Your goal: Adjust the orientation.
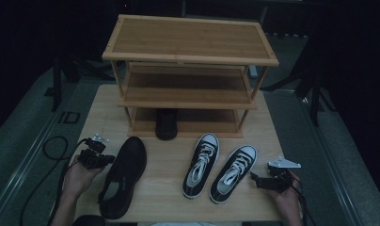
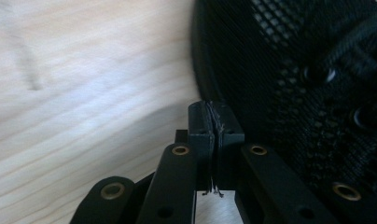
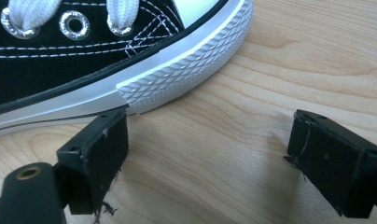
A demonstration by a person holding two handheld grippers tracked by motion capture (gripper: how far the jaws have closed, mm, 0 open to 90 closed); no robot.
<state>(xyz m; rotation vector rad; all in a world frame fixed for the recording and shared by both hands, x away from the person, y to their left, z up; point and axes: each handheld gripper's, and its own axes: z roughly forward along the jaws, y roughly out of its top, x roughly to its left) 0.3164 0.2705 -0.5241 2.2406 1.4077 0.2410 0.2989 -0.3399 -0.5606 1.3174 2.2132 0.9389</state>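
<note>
Dark surroundings frame a pale wooden bench (image 1: pixel 174 188) with a three-tier bamboo shoe rack (image 1: pixel 188 70) standing at its far end. One black shoe (image 1: pixel 167 123) sits on the rack's lowest shelf, its end poking out at the front.

Taking the rack as the landmark: a black mesh sneaker (image 1: pixel 123 176) lies on the bench in front of the rack's left end, its toe pointing toward the rack. In front of the rack's right half, a pair of black canvas sneakers (image 1: pixel 219 169) with white laces and white rubber toes lies side by side, toes also aimed at the rack.

Left hand (image 1: pixel 80 176) holds the left tool (image 1: pixel 105 161) just against the near left side of the mesh sneaker. Its jaws are pressed together with nothing between them, the sneaker's mesh wall right beside them in the left gripper view.

Right hand (image 1: pixel 284 193) holds the right tool (image 1: pixel 255 179) low on the bench, beside the right canvas sneaker. Its jaws stand wide apart and empty, one jaw tip just at the sneaker's white ribbed sole edge.
</note>
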